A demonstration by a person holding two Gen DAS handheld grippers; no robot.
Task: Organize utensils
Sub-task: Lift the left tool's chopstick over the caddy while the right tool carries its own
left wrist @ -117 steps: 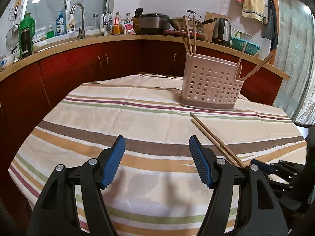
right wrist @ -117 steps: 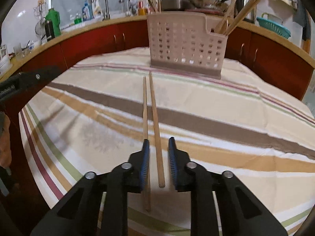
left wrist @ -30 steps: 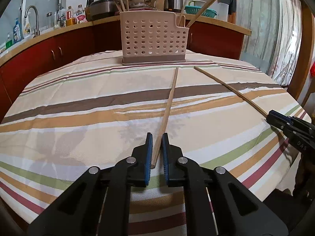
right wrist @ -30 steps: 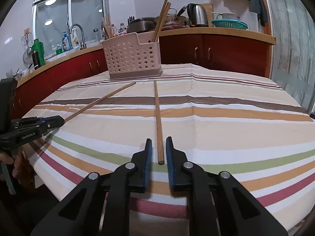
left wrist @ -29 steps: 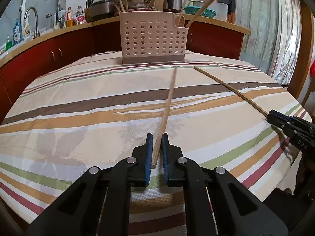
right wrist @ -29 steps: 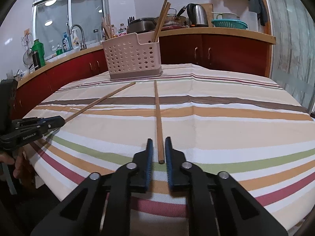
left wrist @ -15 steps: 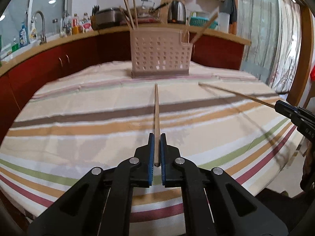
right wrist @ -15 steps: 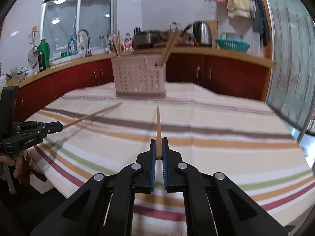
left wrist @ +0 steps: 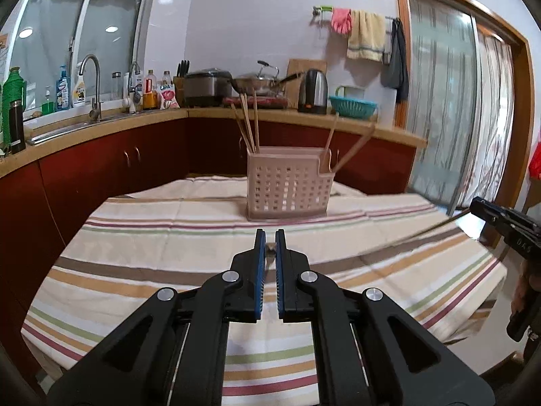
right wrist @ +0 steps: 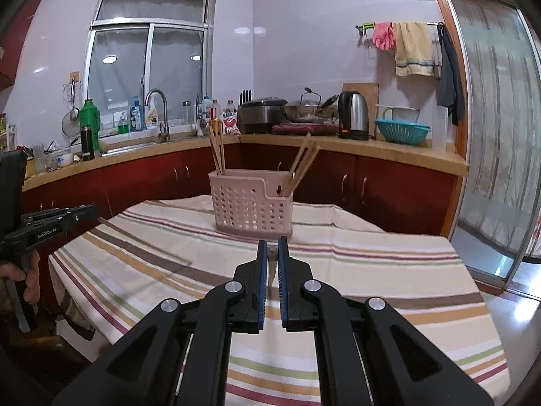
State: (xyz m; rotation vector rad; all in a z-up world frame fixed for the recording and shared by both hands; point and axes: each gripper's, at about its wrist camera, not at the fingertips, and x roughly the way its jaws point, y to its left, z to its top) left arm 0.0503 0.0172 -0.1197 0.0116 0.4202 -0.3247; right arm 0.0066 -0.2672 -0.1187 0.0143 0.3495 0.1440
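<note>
With each hand-held gripper, left (left wrist: 270, 237) and right (right wrist: 272, 247), clamped on a chopstick (left wrist: 271, 247) end above the surface (left wrist: 135, 237): light, stiff, slippery; likely to pivot.

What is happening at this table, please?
A person is sorting chopsticks with two hand-held grippers. The left gripper is shut on one chopstick, seen end-on and lifted off the striped tablecloth. The right gripper is shut on another chopstick. Both point toward the pink holder, which already has chopsticks standing at both its ends.
</note>
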